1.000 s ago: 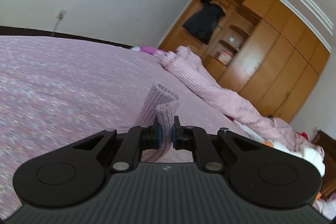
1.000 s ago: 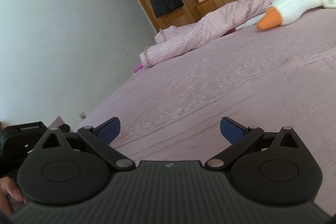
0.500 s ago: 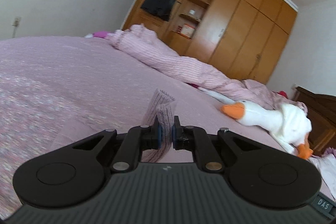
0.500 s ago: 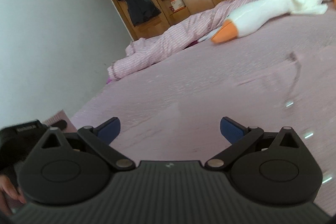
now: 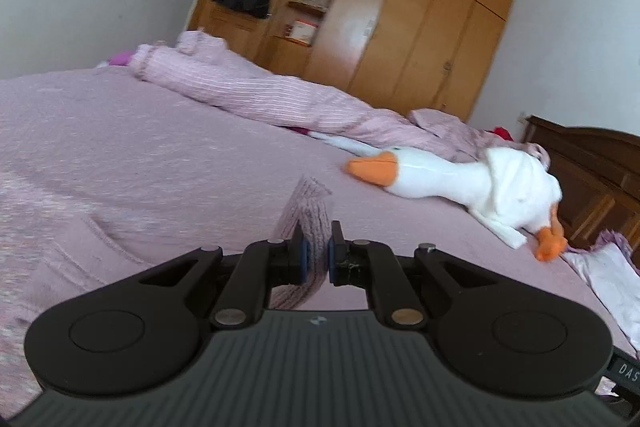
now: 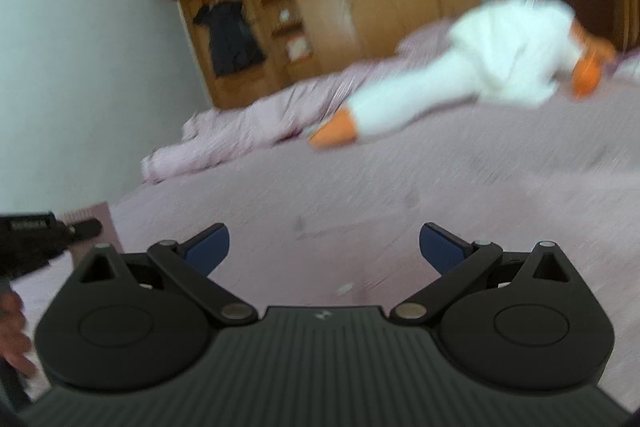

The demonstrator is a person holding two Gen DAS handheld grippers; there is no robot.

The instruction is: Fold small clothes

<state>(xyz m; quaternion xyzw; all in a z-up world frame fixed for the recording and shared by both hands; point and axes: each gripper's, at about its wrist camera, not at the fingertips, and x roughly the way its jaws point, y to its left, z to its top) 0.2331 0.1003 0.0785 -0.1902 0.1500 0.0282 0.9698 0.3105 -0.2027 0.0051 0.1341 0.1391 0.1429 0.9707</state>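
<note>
Left wrist view: the left hand-held gripper (image 5: 317, 251) is clamped narrow on a small ribbed pink garment (image 5: 306, 217), lifted above the bed (image 5: 140, 155). A white toy goose (image 5: 460, 179) lies on the bed beyond, near a rolled pink blanket (image 5: 256, 91). The wardrobe (image 5: 400, 27) holds a box (image 5: 302, 31) on an open shelf.

Right wrist view (blurred): the right hand-held gripper (image 6: 324, 247) stands wide apart, holding nothing, above the bed. The left hand-held gripper and garment appear at the left edge.

Right view smeared w/ blur; goose (image 6: 500, 67) detail lost. Cloth (image 5: 306, 215) lower part hidden btwn fingers. Hand (image 6: 14, 339) cut off at edge.
</note>
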